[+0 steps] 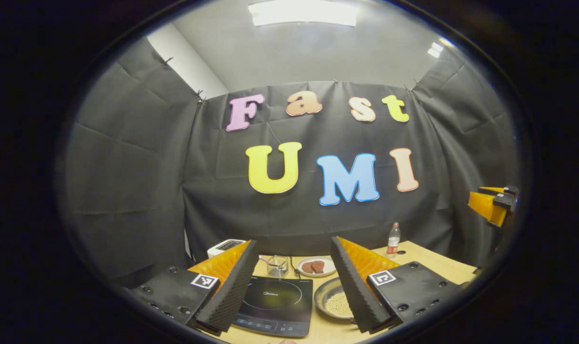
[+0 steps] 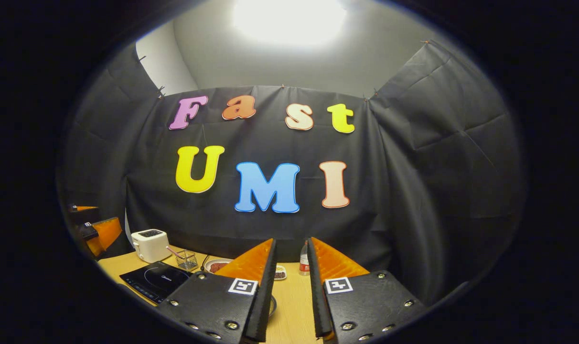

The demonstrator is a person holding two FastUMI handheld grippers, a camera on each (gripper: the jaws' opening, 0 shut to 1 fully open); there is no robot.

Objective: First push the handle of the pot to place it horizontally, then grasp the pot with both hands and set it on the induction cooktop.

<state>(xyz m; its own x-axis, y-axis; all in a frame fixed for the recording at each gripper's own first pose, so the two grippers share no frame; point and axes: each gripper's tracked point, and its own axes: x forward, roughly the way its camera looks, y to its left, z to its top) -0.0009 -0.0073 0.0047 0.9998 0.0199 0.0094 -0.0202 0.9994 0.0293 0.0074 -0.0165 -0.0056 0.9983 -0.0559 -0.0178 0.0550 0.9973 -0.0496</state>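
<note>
The pot (image 1: pixel 336 302) sits on the tabletop (image 1: pixel 428 260) beside the induction cooktop (image 1: pixel 275 306), below the left claw (image 1: pixel 292 286). Both claws are spread, the right claw (image 2: pixel 292 286) narrowly, gripping nothing.

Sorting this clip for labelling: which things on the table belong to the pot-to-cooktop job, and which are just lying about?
Belongs to the job:
- shallow metal pot holding pale grains
- flat black induction cooktop
- left gripper, open
- right gripper, open

Just lying about:
- white toaster
- small wire basket
- white plate with brown patties
- clear plastic bottle with red label
</note>
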